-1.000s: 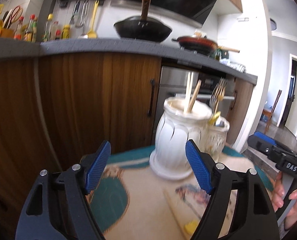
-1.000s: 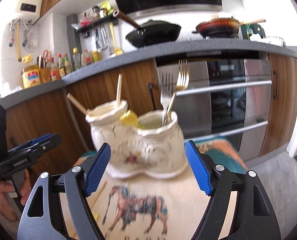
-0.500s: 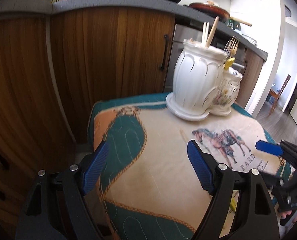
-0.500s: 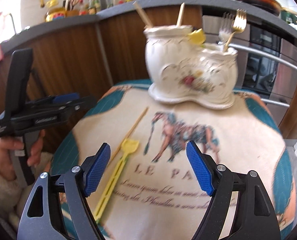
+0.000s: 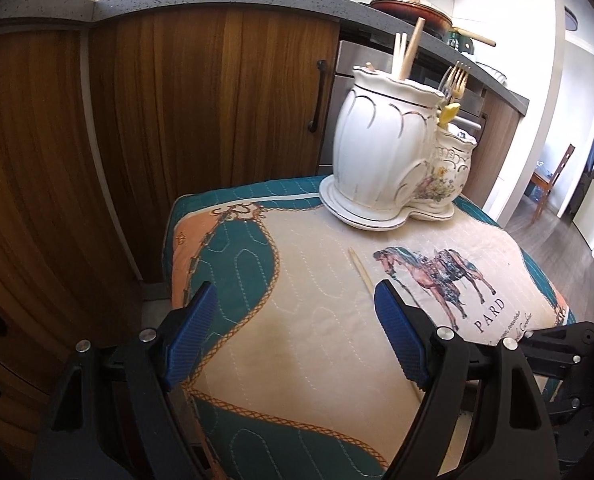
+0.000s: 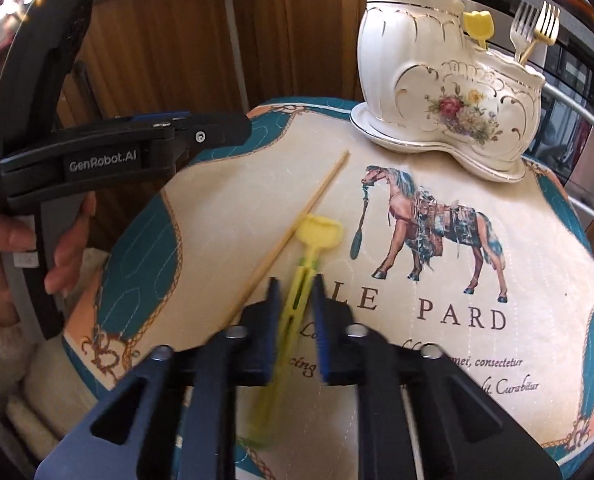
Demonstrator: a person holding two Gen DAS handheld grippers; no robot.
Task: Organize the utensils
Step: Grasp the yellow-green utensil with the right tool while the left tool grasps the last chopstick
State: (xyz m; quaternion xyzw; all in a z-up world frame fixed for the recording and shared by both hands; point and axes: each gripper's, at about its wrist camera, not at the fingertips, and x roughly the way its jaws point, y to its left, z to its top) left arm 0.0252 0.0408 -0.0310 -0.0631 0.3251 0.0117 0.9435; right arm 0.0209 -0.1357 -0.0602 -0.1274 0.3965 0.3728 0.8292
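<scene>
Change: since half a second ago, my right gripper [image 6: 295,300] came down to the cloth and its fingers drew together around the yellow utensil [image 6: 301,276]; before, they stood wide apart above it.
Right gripper: its two fingers were pressed on the green-yellow handle from both sides, so it was pinching the yellow utensil.
Yellow utensil: it lay on the horse cloth [image 6: 437,240], its flat yellow head pointing toward the holder; the far handle end was blurred.
Left gripper: I saw my left gripper [image 5: 293,336] with the blue pads spread wide and nothing between them, above the left part of the cloth.
Chopstick: one wooden chopstick [image 6: 297,224] lay on the cloth just beside the yellow utensil, on its left.
Holder: the white ceramic holder [image 6: 441,84] stood at the far edge of the cloth.
Inside holder: chopsticks [image 5: 405,54] in the tall compartment; two forks [image 6: 533,28] and another yellow piece [image 6: 479,26] in the low one.
Background: wooden cabinet doors [image 5: 217,112].
</scene>
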